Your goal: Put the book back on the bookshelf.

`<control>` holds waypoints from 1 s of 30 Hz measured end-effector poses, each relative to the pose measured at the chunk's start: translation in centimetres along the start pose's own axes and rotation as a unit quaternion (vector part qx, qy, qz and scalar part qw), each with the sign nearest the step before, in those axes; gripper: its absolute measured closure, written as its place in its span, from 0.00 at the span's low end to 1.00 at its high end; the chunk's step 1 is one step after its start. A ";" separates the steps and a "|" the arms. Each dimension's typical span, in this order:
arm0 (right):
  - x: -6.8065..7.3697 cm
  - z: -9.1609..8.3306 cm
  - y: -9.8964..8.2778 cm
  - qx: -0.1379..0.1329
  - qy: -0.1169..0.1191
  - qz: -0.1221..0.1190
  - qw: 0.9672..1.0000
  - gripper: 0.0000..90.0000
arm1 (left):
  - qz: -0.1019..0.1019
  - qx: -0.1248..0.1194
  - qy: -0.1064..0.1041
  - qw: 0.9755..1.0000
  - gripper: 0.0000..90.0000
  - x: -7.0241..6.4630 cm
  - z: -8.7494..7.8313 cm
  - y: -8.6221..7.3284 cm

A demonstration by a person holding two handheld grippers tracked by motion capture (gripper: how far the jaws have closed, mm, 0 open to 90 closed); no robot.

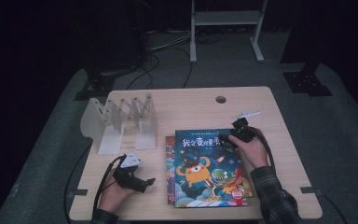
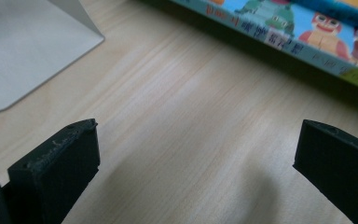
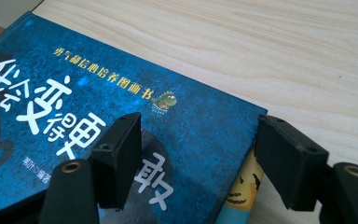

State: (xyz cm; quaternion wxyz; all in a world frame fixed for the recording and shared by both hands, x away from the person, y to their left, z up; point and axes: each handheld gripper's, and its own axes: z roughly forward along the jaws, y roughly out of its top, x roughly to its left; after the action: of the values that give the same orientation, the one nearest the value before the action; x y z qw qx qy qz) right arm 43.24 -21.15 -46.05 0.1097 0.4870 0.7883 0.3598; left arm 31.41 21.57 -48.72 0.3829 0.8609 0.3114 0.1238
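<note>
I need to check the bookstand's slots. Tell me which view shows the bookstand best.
The high view: the whole white bookstand stands on the table left of the books, its dividers fanned out. The left gripper view catches one flat corner of its base. The right gripper view looks at the top book instead.

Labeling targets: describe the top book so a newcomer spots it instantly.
On the wooden table, right of the white accordion rack, lies a small stack of picture books. The top book is dark blue with white Chinese title characters and an orange monster; the one beneath only peeks out at its left edge.
</note>
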 end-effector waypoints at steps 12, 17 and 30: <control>0.8 0.7 1.0 0.012 0.006 -0.020 1.000 0.36 | 0.012 -0.005 -0.009 1.000 0.00 -0.2 -0.2 1.5; 1.0 1.0 1.1 0.011 0.010 -0.024 1.000 0.36 | 0.021 -0.009 -0.011 1.000 0.00 -0.3 0.0 2.3; 1.9 1.5 1.8 0.019 0.016 -0.040 0.999 0.36 | 0.032 -0.015 -0.007 0.999 0.00 0.2 0.5 3.9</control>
State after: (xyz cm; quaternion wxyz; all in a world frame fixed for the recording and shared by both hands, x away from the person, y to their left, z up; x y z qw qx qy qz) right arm 44.29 -18.33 -45.63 0.1024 0.4510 0.8156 0.3476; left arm 33.49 19.40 -46.16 0.3938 0.8654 0.2792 0.1347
